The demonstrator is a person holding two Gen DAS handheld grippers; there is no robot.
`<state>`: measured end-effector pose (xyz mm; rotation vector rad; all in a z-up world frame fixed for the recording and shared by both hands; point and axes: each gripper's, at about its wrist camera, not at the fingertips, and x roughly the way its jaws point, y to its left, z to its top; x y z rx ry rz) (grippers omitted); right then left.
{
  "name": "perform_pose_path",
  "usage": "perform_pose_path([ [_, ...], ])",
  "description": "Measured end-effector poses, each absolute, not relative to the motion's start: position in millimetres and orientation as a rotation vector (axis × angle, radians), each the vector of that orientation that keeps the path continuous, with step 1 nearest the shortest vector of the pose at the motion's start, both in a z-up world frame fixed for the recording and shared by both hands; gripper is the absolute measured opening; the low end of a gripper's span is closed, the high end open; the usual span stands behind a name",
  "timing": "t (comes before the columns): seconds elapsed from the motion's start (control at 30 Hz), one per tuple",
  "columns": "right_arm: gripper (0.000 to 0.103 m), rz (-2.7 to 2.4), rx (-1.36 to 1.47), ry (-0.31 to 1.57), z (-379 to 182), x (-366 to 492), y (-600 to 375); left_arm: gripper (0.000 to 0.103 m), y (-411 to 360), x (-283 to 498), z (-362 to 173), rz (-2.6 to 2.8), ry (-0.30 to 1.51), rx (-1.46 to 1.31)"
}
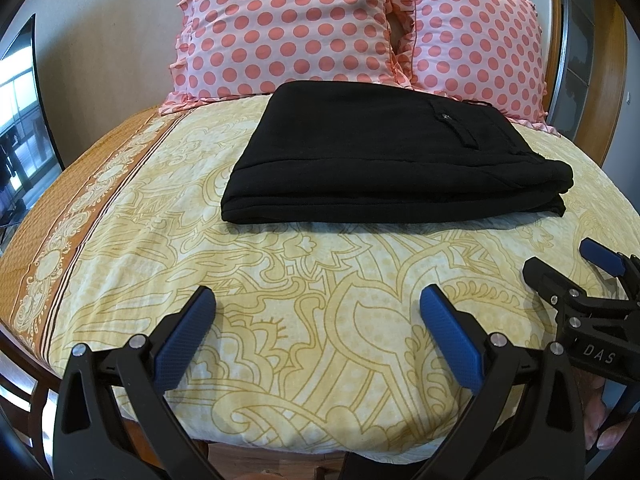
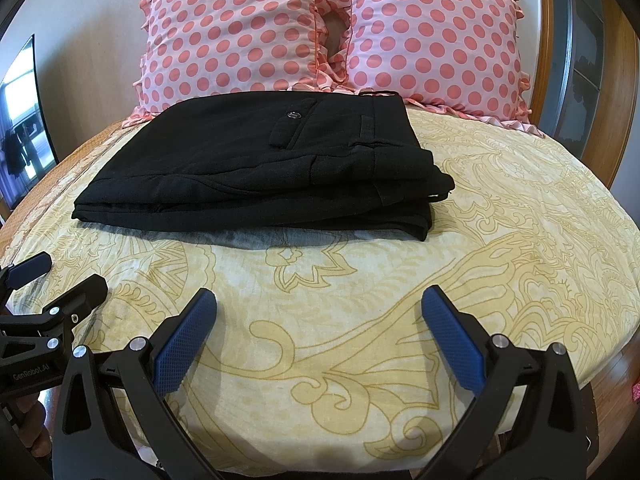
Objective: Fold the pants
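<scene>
Black pants [image 1: 384, 160] lie folded in a flat stack on the yellow patterned bedsheet [image 1: 280, 280], just in front of the pillows; a buttoned back pocket faces up. In the right wrist view the pants [image 2: 260, 168] sit left of centre. My left gripper [image 1: 316, 300] is open over bare sheet, well short of the pants, nothing between its blue pads. My right gripper [image 2: 318, 302] is open too, also over bare sheet near the front edge. Each gripper shows at the other view's edge: the right gripper [image 1: 568, 264], the left gripper [image 2: 60, 272].
Two pink polka-dot pillows [image 1: 288, 28] [image 2: 432, 40] lean against a wooden headboard [image 2: 612, 80] behind the pants. The sheet's orange border [image 1: 60, 232] runs along the bed's left side. A dark screen [image 1: 24, 120] stands at far left. A hand [image 1: 608, 420] holds the right gripper.
</scene>
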<state>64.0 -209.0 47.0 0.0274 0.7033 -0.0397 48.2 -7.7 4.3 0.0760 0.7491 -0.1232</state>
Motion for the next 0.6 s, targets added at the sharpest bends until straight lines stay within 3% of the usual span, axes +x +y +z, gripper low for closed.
perform_pose_path([
  [0.6,0.102,-0.041,0.028,0.703,46.8,64.2,-208.7,0.101,-6.4,49.7,3.9,-0.125,0.750,0.076],
])
